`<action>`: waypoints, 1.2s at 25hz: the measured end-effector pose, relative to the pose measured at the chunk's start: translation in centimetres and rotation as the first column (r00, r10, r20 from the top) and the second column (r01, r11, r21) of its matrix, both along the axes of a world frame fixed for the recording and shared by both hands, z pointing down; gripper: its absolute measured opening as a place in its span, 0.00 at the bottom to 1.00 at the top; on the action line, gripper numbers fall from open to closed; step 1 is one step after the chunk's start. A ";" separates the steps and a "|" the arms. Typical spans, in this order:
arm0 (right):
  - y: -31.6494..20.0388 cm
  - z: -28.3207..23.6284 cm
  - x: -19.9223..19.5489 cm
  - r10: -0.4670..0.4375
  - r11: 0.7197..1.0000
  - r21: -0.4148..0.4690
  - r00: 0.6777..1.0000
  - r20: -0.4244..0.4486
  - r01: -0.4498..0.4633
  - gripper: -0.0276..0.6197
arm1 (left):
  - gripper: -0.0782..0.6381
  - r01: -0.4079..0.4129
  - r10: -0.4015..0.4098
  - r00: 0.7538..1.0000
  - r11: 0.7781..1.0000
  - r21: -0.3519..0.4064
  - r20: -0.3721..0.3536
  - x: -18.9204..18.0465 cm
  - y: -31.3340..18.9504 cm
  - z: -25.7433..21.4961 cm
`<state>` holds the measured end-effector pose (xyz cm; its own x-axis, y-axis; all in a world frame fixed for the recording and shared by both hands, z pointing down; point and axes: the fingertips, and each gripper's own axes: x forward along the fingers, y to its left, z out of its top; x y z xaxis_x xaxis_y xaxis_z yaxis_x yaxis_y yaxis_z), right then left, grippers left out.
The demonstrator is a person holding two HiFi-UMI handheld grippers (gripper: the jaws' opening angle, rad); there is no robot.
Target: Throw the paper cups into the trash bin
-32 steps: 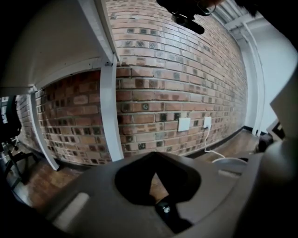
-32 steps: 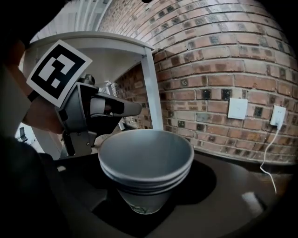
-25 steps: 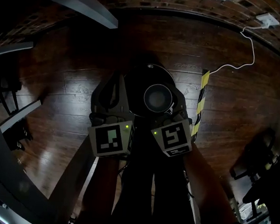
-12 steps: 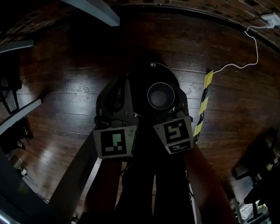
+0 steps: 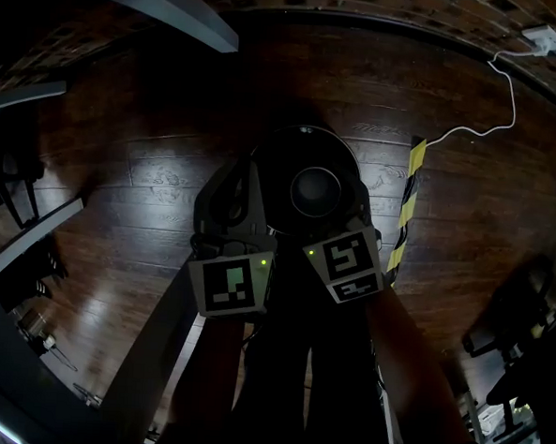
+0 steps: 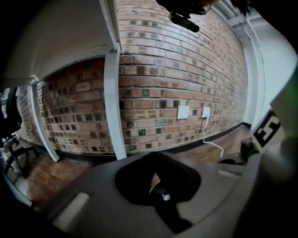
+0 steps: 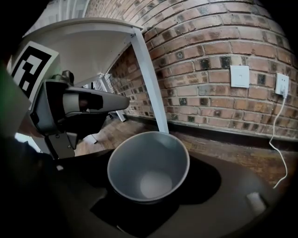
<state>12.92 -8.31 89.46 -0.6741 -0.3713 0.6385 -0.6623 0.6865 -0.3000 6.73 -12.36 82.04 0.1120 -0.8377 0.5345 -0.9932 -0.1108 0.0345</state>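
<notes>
A round black trash bin point(image 5: 272, 164) stands on the dark wood floor right in front of me. A grey-white paper cup point(image 5: 315, 192) hangs mouth-up over its opening. In the right gripper view the cup point(image 7: 148, 167) fills the middle, its mouth toward the camera, above the bin's lid point(image 7: 223, 200). My right gripper point(image 5: 323, 219) is right behind the cup. Its jaws have just been opening; the cup lies between them, with no pad seen pressing on it. My left gripper point(image 5: 237, 197) reaches to the bin's left rim; its dark jaws point(image 6: 164, 199) look shut and empty over the lid's hole point(image 6: 139, 181).
A brick wall point(image 6: 153, 69) with white sockets point(image 7: 240, 76) and a trailing white cable point(image 5: 471, 130) lies beyond the bin. A white table leg point(image 6: 113, 102) stands to its left. A yellow-black striped strip point(image 5: 403, 201) is on the floor to the right. Dark chairs point(image 5: 9, 167) stand at the left.
Both grippers have sunk a little toward the bin. The cup looks slightly smaller and dimmer than half a second ago, lower over the opening.
</notes>
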 end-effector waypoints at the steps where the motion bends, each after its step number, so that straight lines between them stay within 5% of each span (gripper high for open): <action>1: 0.0 0.1 0.1 0.002 1.000 -0.001 1.000 -0.002 -0.002 0.66 | 0.12 -0.002 0.002 1.000 1.000 0.002 0.000 0.0 0.0 0.0; 15: -0.4 0.1 0.3 0.012 1.000 -0.012 1.000 0.014 -0.012 0.70 | 0.12 0.008 -0.008 1.000 1.000 0.007 0.006 -0.1 -0.3 0.0; 30: -5.6 -12.4 1.5 0.085 0.985 0.144 0.994 0.076 -0.095 0.55 | 0.12 0.023 -0.022 1.000 0.994 0.105 -0.015 1.0 -3.6 -9.3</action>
<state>14.43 -13.89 77.06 -0.6744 -0.5189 0.5253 -0.7044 0.6653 -0.2472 7.78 -15.98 72.73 0.0992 -0.8917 0.4415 -0.9950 -0.0920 0.0379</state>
